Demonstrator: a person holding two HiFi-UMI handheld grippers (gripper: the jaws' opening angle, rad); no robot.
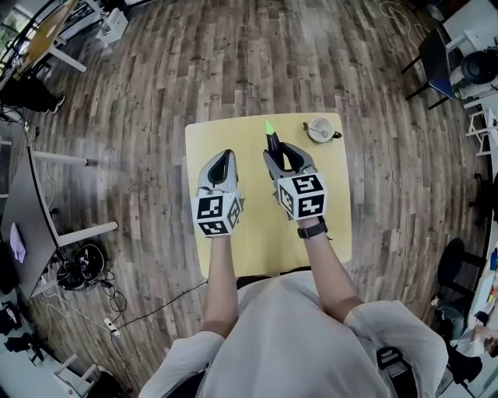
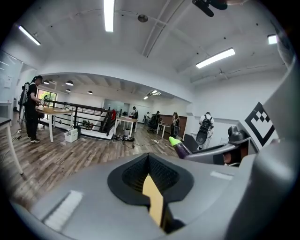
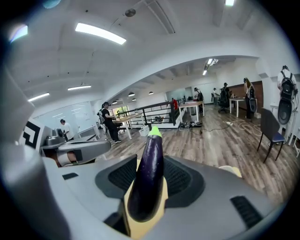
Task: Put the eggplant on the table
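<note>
Wood-plank floor [image 1: 233,70], ceiling strip lights [image 2: 108,14], distant desks [image 2: 125,121]

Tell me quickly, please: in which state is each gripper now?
Left gripper: closed, holding nothing.
Right gripper: closed on the eggplant.

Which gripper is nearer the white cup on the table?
Right. The right gripper, fingers shut on the eggplant, is just below-left of the white cup in the head view; the left gripper lies farther left.
</note>
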